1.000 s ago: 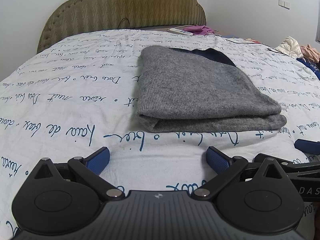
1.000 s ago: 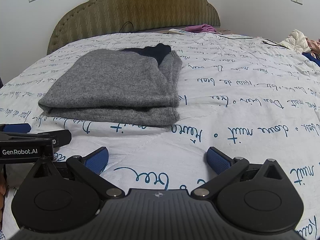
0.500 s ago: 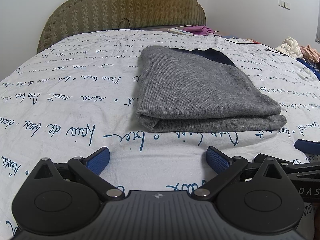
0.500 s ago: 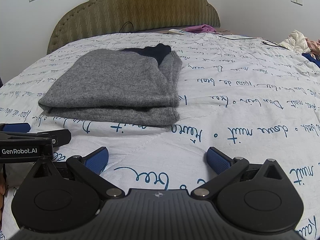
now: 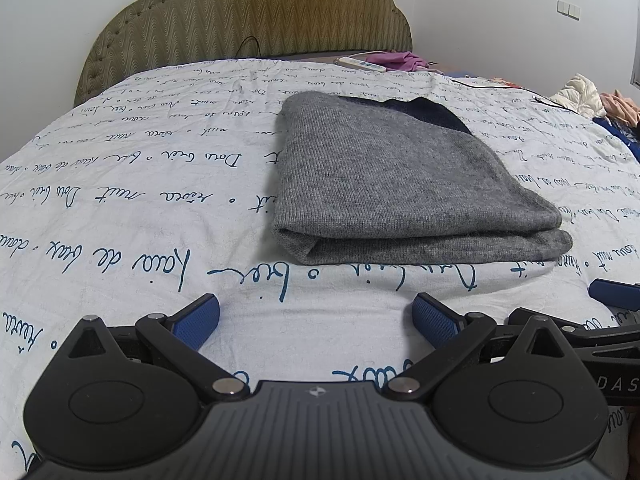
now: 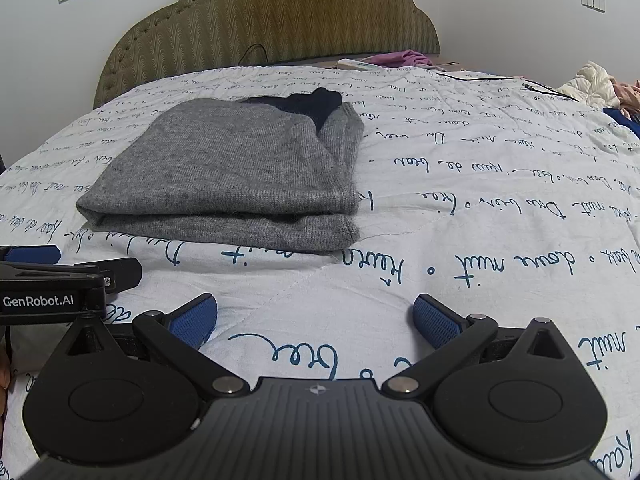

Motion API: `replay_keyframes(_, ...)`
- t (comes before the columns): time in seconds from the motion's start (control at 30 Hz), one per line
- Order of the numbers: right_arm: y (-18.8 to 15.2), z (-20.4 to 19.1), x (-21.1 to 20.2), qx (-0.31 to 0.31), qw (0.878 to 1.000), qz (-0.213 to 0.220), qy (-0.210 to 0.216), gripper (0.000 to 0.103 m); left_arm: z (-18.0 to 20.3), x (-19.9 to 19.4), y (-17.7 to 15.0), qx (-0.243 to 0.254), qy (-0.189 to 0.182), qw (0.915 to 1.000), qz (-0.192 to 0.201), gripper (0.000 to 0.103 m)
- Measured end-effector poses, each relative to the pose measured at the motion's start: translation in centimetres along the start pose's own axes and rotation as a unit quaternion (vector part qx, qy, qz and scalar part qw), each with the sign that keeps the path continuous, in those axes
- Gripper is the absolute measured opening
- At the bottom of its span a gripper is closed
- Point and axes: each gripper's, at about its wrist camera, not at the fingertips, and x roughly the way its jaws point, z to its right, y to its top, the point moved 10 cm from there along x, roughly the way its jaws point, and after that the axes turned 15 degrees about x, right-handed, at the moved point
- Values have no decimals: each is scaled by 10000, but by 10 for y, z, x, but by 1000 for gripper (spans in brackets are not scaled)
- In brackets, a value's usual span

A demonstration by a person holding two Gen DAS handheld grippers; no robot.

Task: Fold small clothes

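Both grippers spread wide and empty: left gripper (image 5: 316, 318), right gripper (image 6: 315, 318) hover just short of the folded grey sweater (image 5: 400, 184) lying on the bed (image 5: 120, 200), fingers apart from it.

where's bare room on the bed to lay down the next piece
Bare sheet lies between the folded grey sweater and the headboard, and along its outer sides. Crowded: the far corner with the clothes pile and cable.
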Motion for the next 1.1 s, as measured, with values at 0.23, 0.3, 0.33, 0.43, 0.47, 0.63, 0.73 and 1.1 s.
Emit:
replay_keyframes(0.23, 0, 0, 0, -10, 10000, -1, -5, 101, 0, 0, 0, -4, -1, 10000, 4, 103)
replay_keyframes(0.3, 0, 0, 0, -13, 10000, -1, -7, 101, 0, 0, 0, -7, -5, 10000, 6, 103)
replay_keyframes(0.33, 0, 1, 0, -13, 10000, 0, -7, 101, 0, 0, 0, -10, -7, 10000, 9, 103)
replay_keyframes(0.43, 0, 0, 0, -13, 10000, -2, -7, 101, 0, -1, 0, -16, -15, 10000, 15, 103)
replay_keyframes(0.47, 0, 0, 0, -14, 10000, -2, -6, 101, 0, -1, 0, -16, -14, 10000, 15, 103)
replay_keyframes(0.63, 0, 0, 0, -14, 10000, -8, -4, 101, 0, 0, 0, -15, -19, 10000, -13, 103)
replay_keyframes(0.73, 0, 1, -1, 13, 10000, -40, 32, 101, 1, 1, 1, 6, 1, 10000, -61, 103)
replay_keyframes(1.1, -1, 0, -2, 13, 10000, -51, 39, 101, 2, 1, 1, -29, -5, 10000, -58, 103)
